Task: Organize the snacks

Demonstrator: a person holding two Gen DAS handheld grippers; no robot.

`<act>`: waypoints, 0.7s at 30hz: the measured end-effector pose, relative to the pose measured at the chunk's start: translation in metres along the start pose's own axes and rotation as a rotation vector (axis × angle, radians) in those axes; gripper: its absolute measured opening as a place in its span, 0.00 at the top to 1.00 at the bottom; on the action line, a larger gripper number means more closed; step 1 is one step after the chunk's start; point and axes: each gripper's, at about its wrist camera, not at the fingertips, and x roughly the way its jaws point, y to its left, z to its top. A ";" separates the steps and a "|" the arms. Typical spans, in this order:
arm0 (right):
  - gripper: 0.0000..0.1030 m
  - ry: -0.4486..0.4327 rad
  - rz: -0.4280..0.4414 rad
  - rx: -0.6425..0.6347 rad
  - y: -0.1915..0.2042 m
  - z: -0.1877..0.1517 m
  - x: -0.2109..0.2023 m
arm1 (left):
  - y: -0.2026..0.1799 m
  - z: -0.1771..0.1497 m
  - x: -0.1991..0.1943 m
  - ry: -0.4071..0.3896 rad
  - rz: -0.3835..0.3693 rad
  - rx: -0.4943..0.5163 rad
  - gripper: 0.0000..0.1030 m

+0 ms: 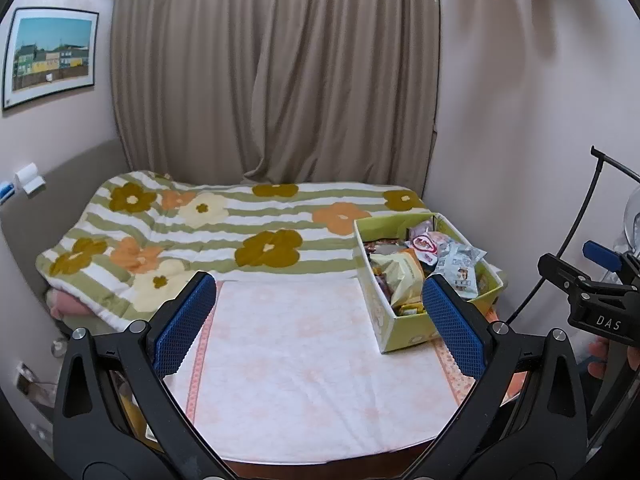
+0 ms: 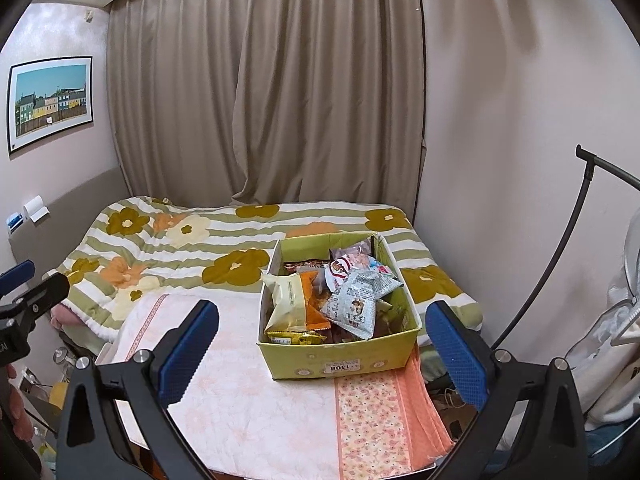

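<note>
Box: one yellow-green cardboard box (image 2: 340, 360), open at the top, standing on the far right part of the table, its far side near the bed.
Snacks: all inside the box, heaped together; the exact count cannot be told. Those that can be picked out are one cream bag (image 2: 288, 300), one orange packet (image 2: 314, 312) beside it, one silver packet (image 2: 354, 306) on top of the heap, one white packet with red print (image 2: 340, 270) behind it, and one yellow packet (image 2: 294, 337) at the near wall.
Writing: a white sticker on the box's near side reads "1208", upside down; print on the packets is too small to read. The right gripper's body, seen from the left wrist, bears "DAS".
Table: one, covered by a white cloth (image 1: 312, 360) with an orange flowered strip along its right edge; nothing on it but the box.
Left gripper (image 1: 318, 320): held above the near table edge, blue pads wide apart, nothing between them; box ahead to its right.
Right gripper (image 2: 322, 338): held level, aimed at the box, pads spread wide and empty, apart from the box.
Bed: one flowered striped quilt (image 1: 200, 236) behind the table.
Wall: one framed picture (image 2: 50, 100) of coloured houses; one brown curtain (image 2: 264, 100).
</note>
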 end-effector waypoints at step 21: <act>0.00 0.004 -0.005 0.000 0.001 0.004 0.000 | -0.002 -0.002 0.000 0.009 0.016 -0.009 0.01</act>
